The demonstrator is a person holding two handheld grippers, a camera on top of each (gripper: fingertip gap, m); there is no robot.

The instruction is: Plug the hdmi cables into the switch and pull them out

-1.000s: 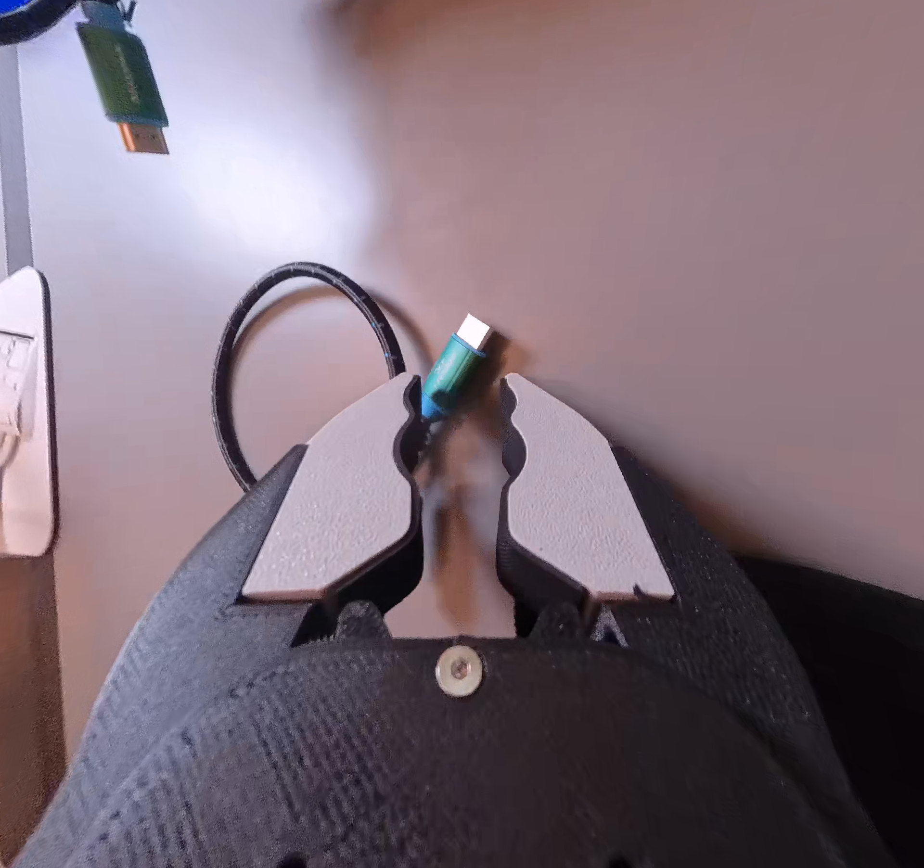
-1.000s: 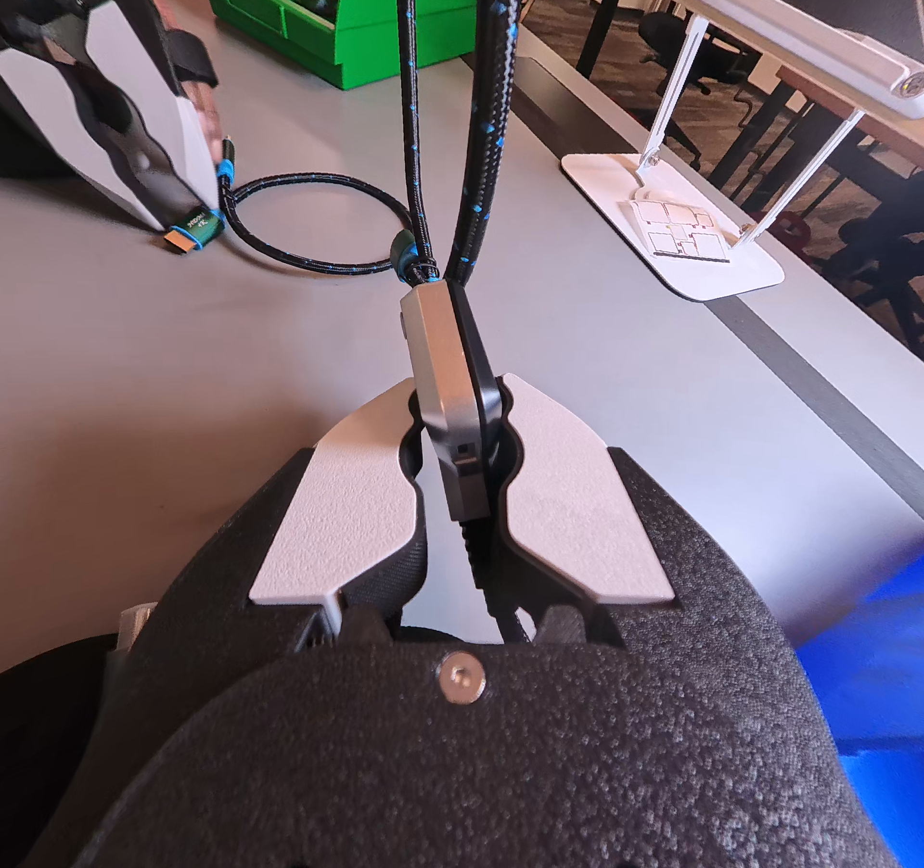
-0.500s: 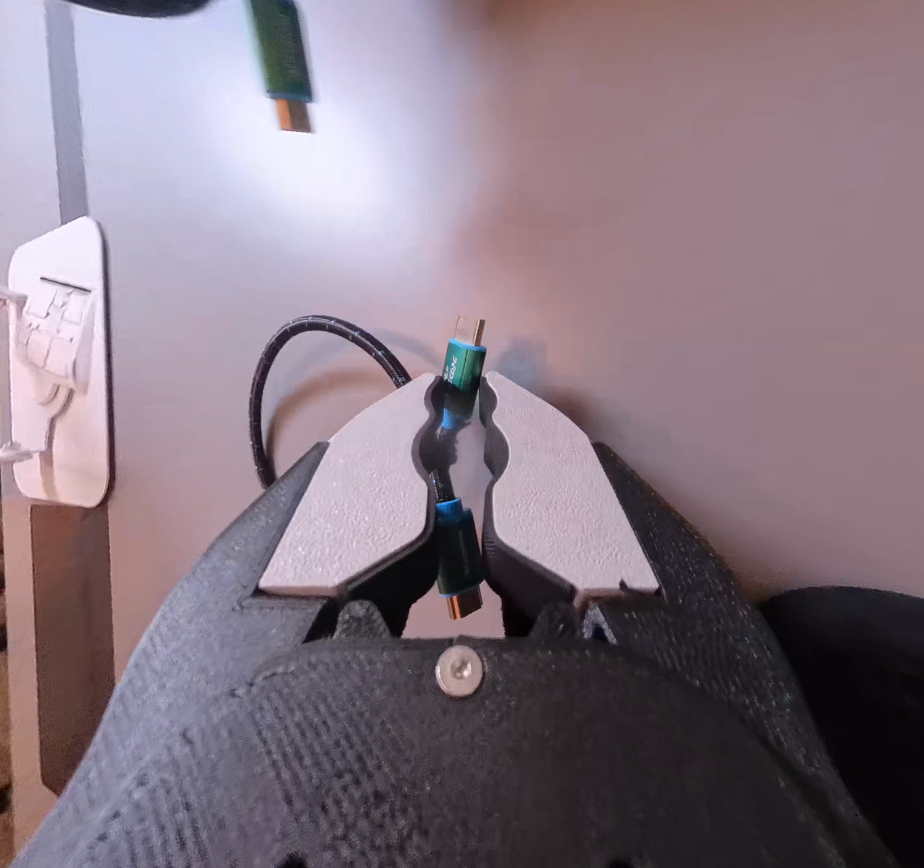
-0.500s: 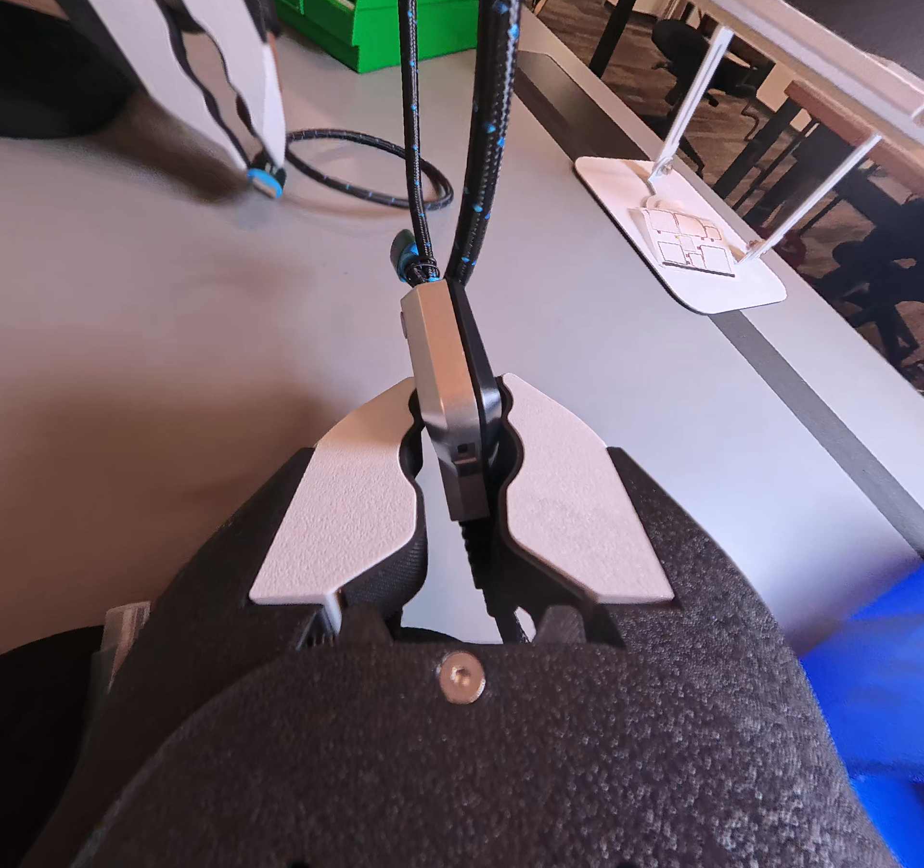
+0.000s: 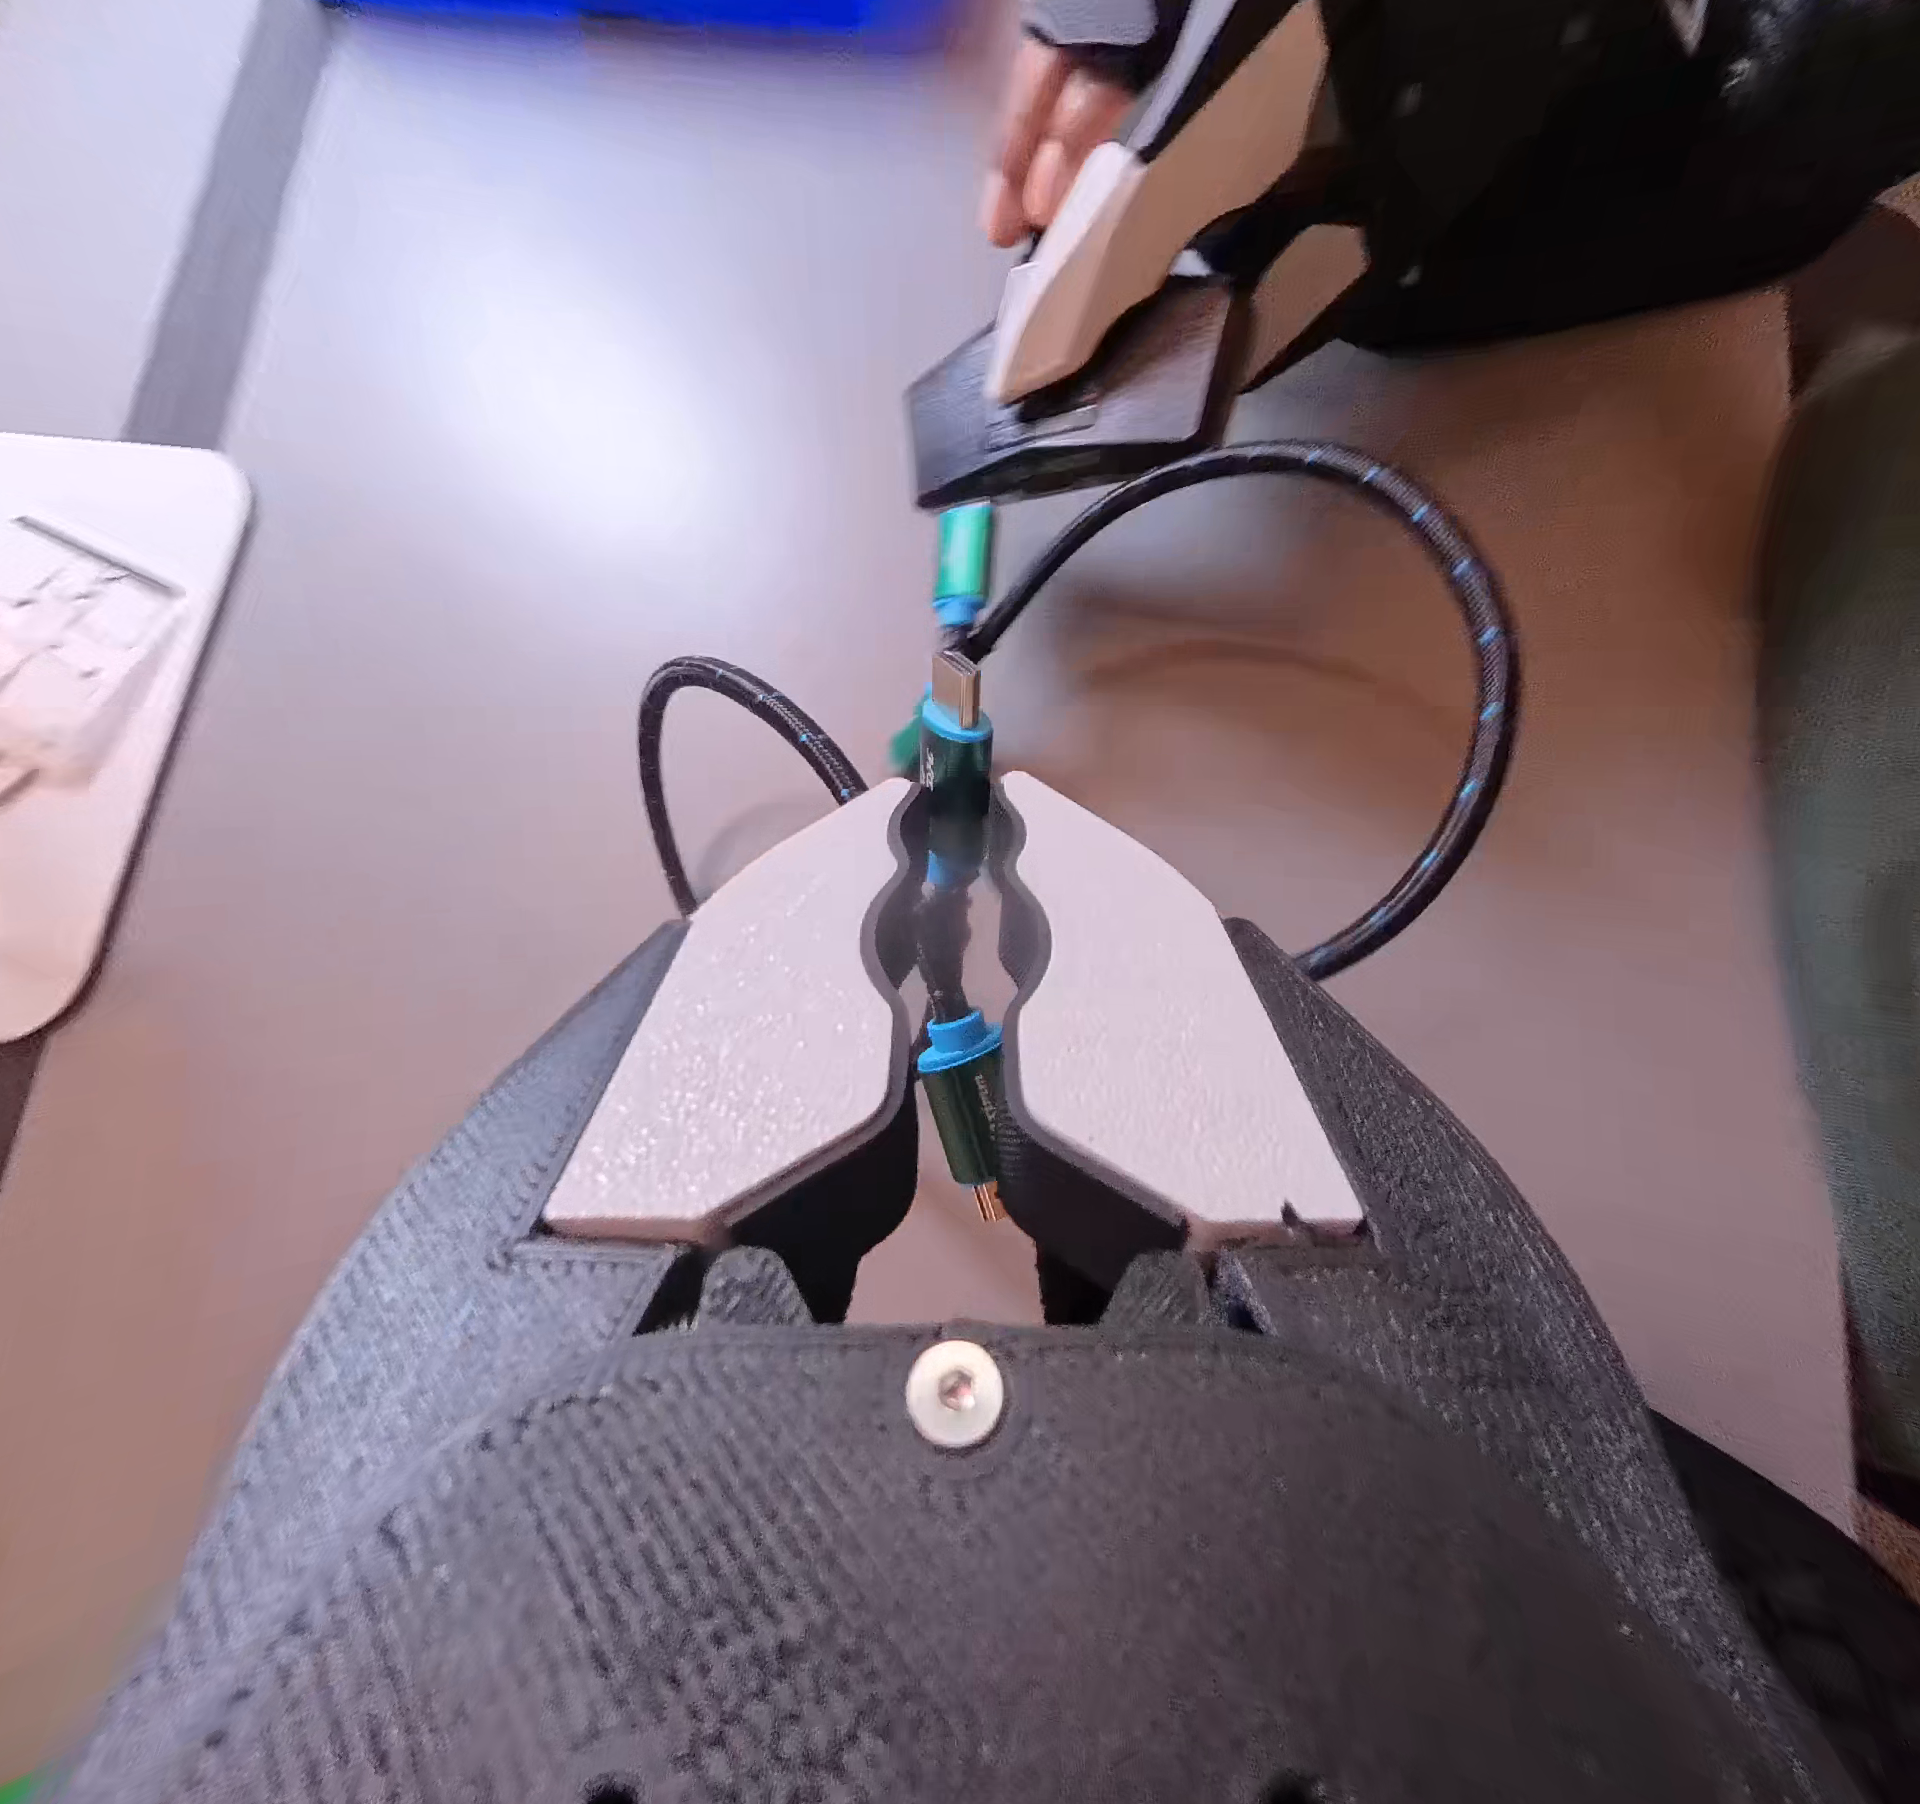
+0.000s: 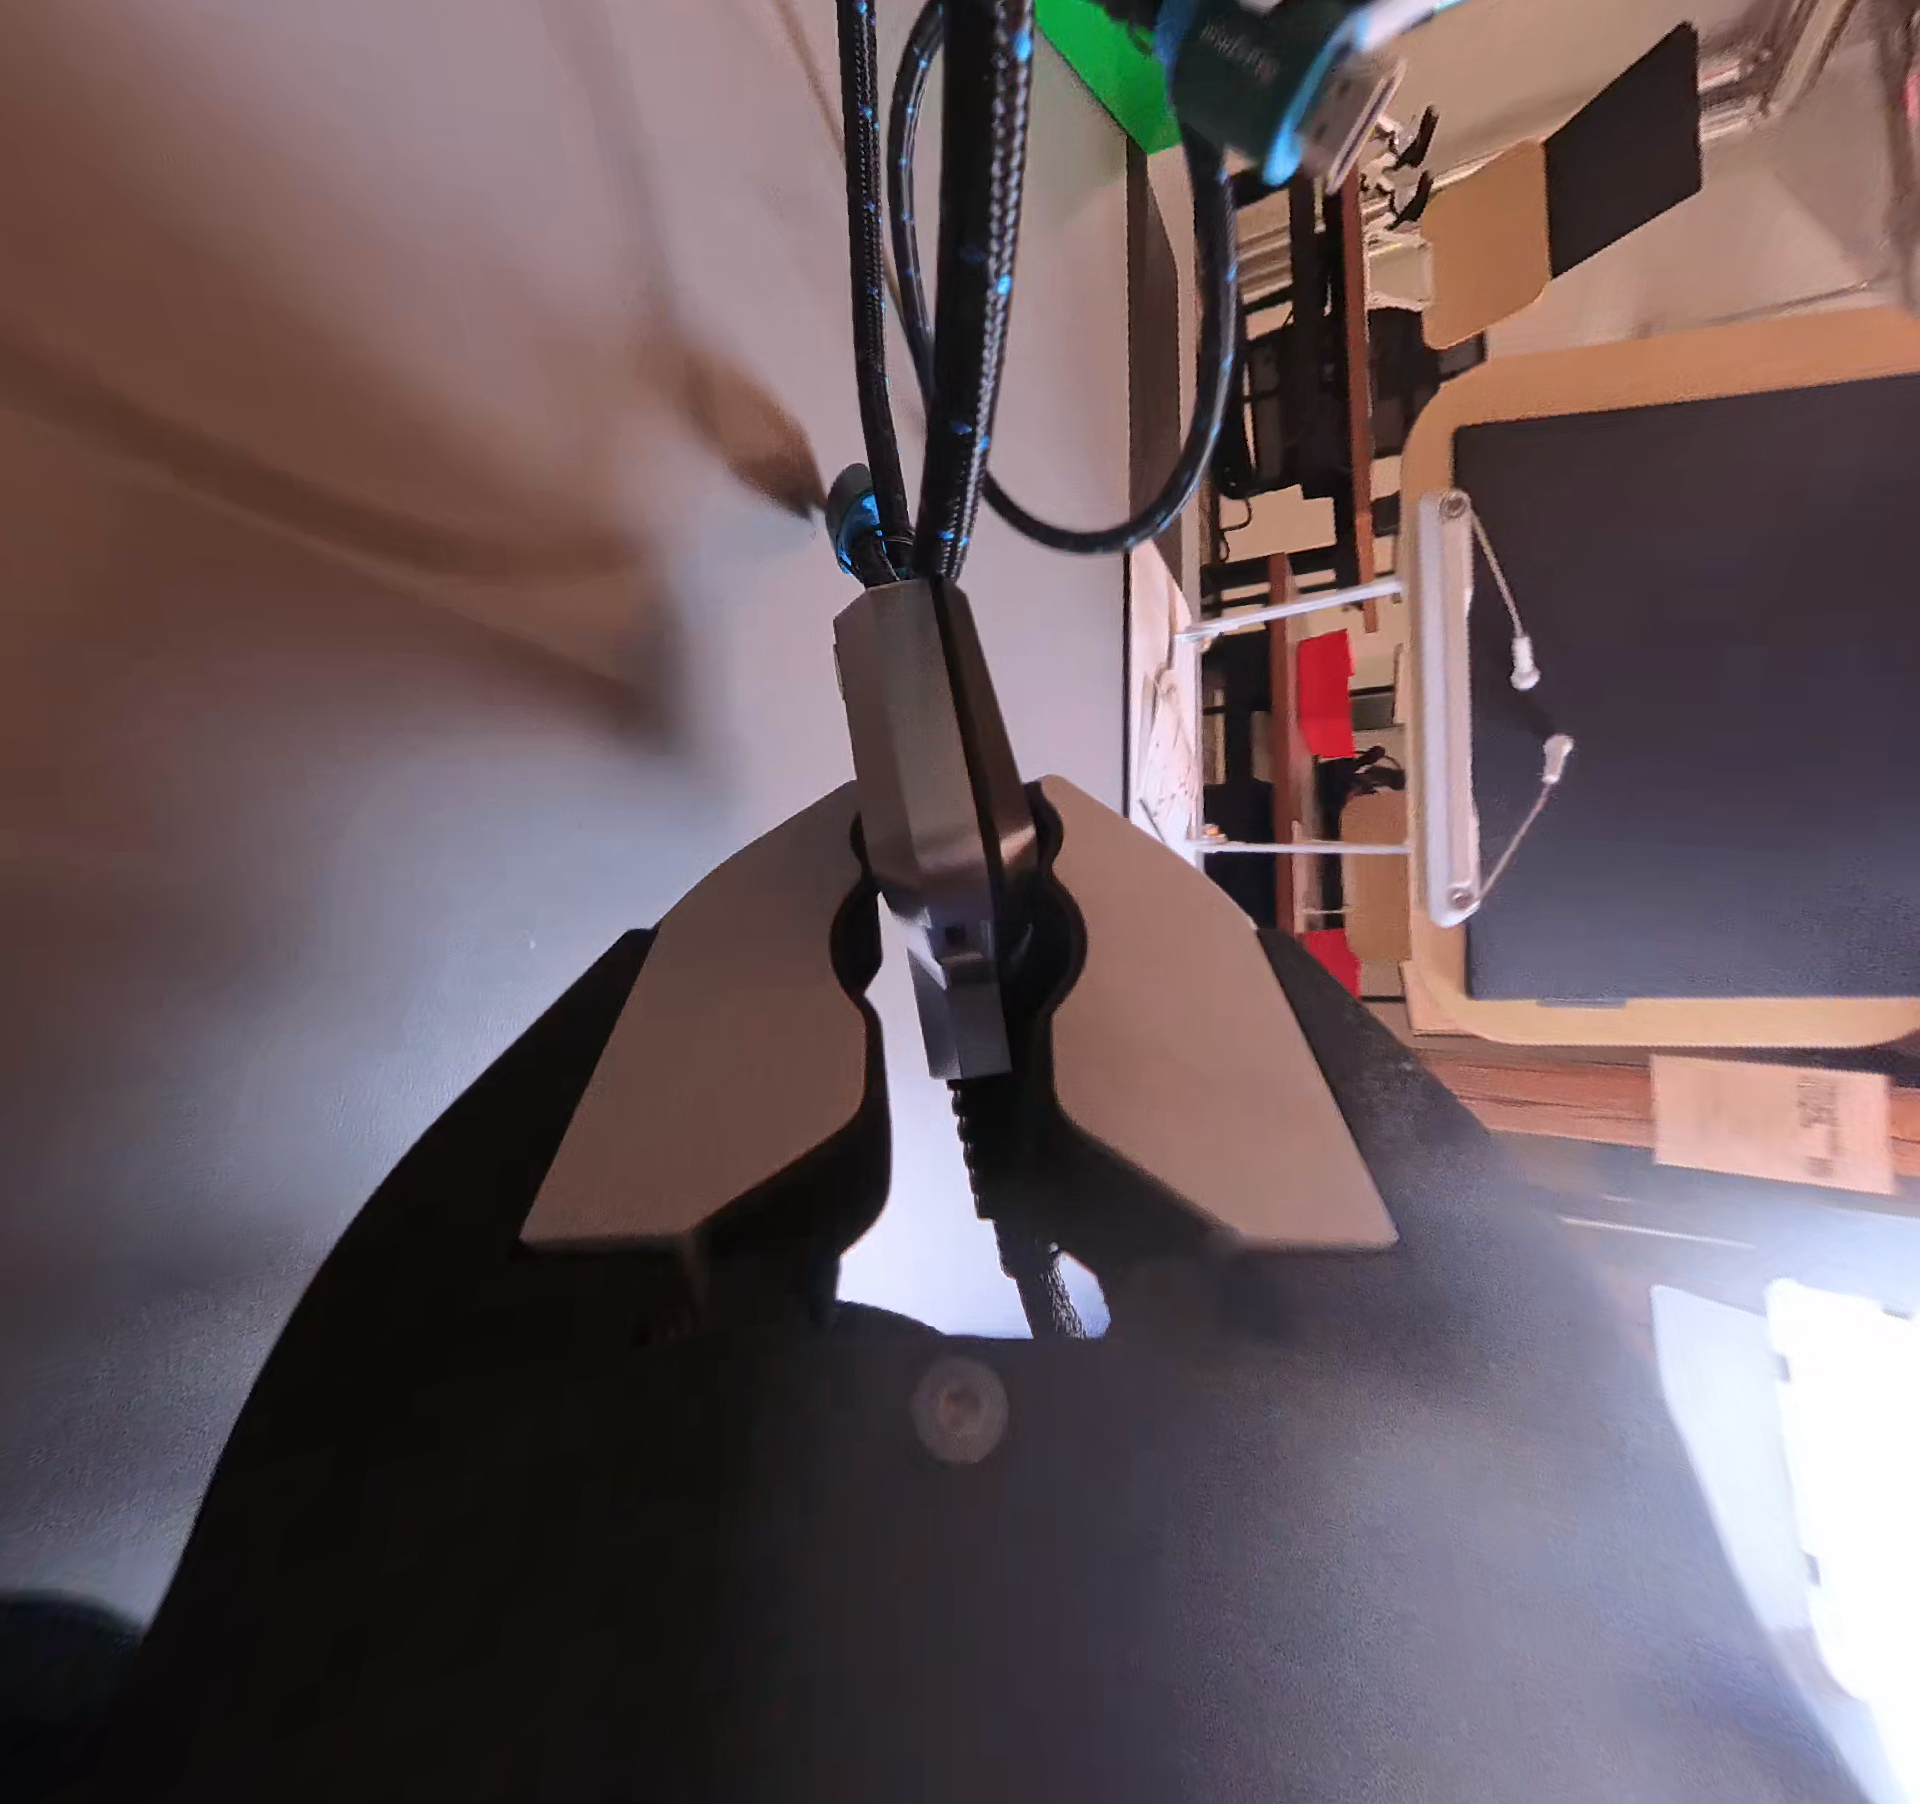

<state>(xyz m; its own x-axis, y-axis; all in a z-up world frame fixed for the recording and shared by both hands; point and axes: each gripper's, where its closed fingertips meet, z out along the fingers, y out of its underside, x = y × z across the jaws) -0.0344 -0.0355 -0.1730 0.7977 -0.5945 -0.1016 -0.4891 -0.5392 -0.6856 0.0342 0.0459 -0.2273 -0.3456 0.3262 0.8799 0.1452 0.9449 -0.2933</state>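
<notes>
Closing in from a wider stance a second ago, the left tool [image 5: 954,790] now has its fingers narrowed onto a green plug [image 5: 956,767], both pads pressed against the plug's sides. The plug was lying on the surface [image 5: 520,300] then. Now it is lifted clear, with its metal tip pointing ahead of the tool. A black braided cable [image 5: 665,778] loops out to the tool's left, and a second green plug [image 5: 966,1100] hangs further back between the fingers.

Just ahead and a little right of the left tool is the dark hub [image 5: 1060,435], with another green plug [image 5: 961,559] already seated in its near edge. The lifted plug's tip is close to that edge but not touching it.

The right tool [image 6: 951,809] has not changed. Its fingers stay clamped on the hub's flat sides, with the hub's own cables [image 6: 977,300] running forward from it.
</notes>
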